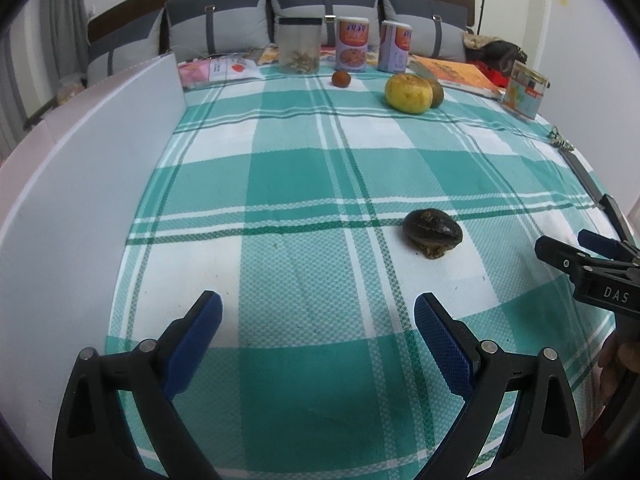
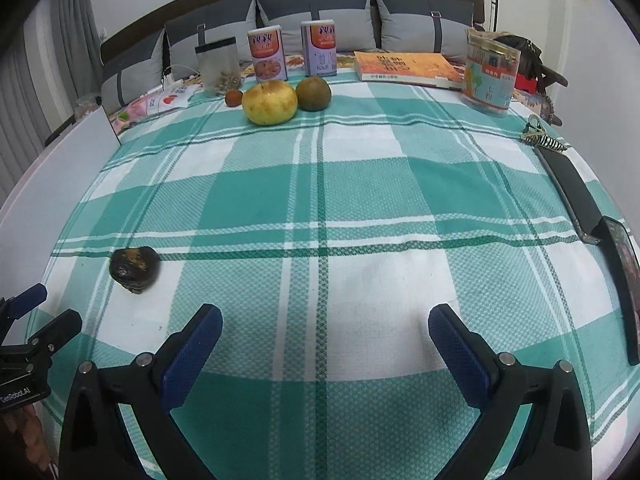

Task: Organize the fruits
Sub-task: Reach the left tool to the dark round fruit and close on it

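Note:
A dark shrivelled fruit (image 1: 432,232) lies alone on the green checked cloth (image 1: 304,184), ahead and right of my open, empty left gripper (image 1: 318,320). It shows at the left in the right wrist view (image 2: 134,268). At the far side sit a yellow fruit (image 1: 408,93), a brown-green fruit (image 1: 437,92) touching it, and a small red fruit (image 1: 341,79). They also show in the right wrist view: yellow fruit (image 2: 269,102), brown-green fruit (image 2: 313,93), small red fruit (image 2: 233,97). My right gripper (image 2: 325,330) is open and empty over the near cloth.
Two cans (image 2: 267,55) (image 2: 319,48), a clear jar (image 2: 218,66), an orange book (image 2: 408,66) and a plastic tub (image 2: 490,76) line the far edge. A white board (image 1: 80,160) stands left. A black strip (image 2: 576,196) and phone (image 2: 624,256) lie right. Cushions (image 2: 328,12) stand behind.

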